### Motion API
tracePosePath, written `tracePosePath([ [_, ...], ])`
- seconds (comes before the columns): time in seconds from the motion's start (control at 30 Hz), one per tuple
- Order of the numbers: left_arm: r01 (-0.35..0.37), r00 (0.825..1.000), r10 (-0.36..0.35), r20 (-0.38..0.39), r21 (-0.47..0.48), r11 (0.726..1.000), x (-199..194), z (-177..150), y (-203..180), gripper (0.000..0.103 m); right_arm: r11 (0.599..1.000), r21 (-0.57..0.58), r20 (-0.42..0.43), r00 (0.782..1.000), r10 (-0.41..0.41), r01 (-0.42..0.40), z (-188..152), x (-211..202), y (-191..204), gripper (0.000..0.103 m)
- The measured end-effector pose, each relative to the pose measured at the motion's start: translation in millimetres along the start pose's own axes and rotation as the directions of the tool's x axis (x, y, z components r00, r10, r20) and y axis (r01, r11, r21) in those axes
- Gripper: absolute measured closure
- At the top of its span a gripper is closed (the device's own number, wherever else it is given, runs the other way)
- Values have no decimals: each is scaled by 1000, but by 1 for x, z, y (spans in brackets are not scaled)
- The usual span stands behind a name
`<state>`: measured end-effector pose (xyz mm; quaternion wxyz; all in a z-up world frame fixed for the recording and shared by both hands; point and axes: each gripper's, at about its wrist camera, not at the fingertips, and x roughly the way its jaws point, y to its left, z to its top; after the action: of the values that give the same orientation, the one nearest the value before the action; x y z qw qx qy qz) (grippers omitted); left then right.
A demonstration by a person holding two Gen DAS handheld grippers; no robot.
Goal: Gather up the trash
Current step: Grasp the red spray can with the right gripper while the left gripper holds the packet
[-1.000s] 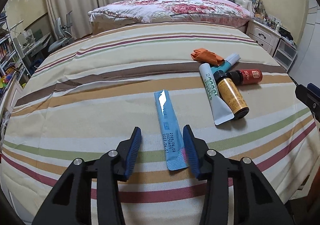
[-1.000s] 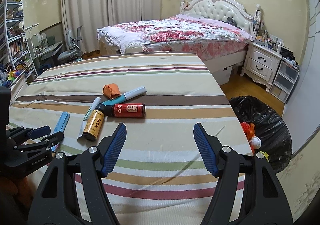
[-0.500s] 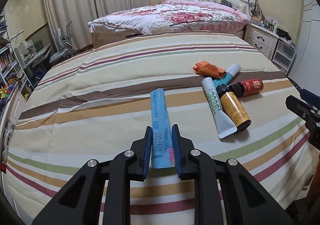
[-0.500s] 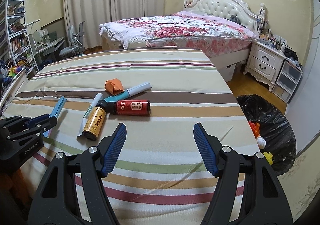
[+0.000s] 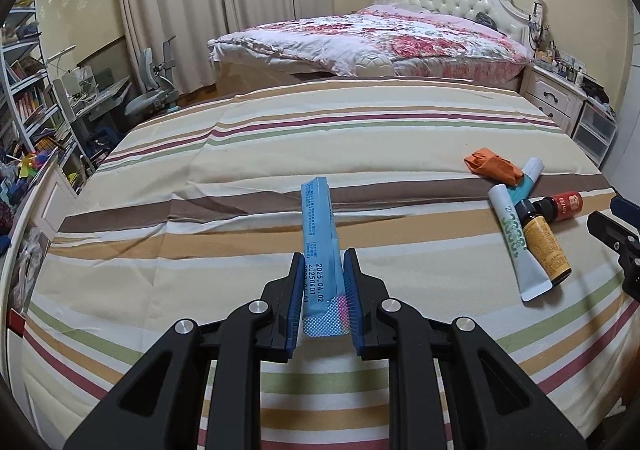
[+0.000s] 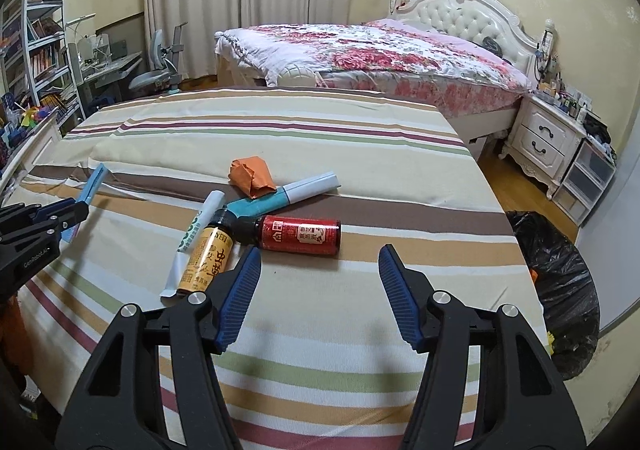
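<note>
My left gripper (image 5: 322, 270) is shut on a long blue wrapper (image 5: 318, 226) and holds it tilted up off the striped bedspread (image 5: 200, 250). It also shows in the right wrist view (image 6: 93, 186). My right gripper (image 6: 319, 274) is open and empty, just in front of a heap of trash: a red bottle (image 6: 304, 236), a yellow-labelled brown bottle (image 6: 208, 258), a white tube (image 6: 196, 234), a teal and white tube (image 6: 288, 194) and a crumpled orange wrapper (image 6: 251, 176). The heap also shows at the right of the left wrist view (image 5: 524, 218).
A black trash bag (image 6: 560, 278) with some rubbish in it stands on the floor off the bed's right edge. A second bed with a floral quilt (image 6: 360, 50) lies beyond. A white nightstand (image 6: 544, 142) is at the right, a desk and shelves (image 6: 40, 62) at the left.
My left gripper closed on the blue wrapper and lifted its far end off the bedspread. My right gripper moved closer to the heap of trash and stayed open.
</note>
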<state>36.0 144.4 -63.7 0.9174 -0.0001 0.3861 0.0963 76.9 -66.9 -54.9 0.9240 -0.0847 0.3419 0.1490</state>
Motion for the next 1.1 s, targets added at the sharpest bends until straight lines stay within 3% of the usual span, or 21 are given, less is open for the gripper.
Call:
tracePosePath([
  [0.23, -3, 1000, 3, -1, -21, 1000, 2, -1, 11, 82, 999, 28, 17, 999, -43, 42, 20, 17, -13, 43],
  [0.5, -7, 1000, 7, -3, -26, 1000, 4, -2, 16, 82, 994, 58, -64, 994, -90, 93, 20, 39, -32, 43],
  [0.87, -15, 1000, 15, 1, -24, 1000, 3, -2, 16, 82, 999, 28, -78, 996, -38, 40, 0, 22, -20, 43],
  [1.1, -15, 1000, 15, 1, -26, 1000, 2, -3, 16, 82, 1000, 27, -41, 999, 3, -2, 9, 14, -10, 43],
])
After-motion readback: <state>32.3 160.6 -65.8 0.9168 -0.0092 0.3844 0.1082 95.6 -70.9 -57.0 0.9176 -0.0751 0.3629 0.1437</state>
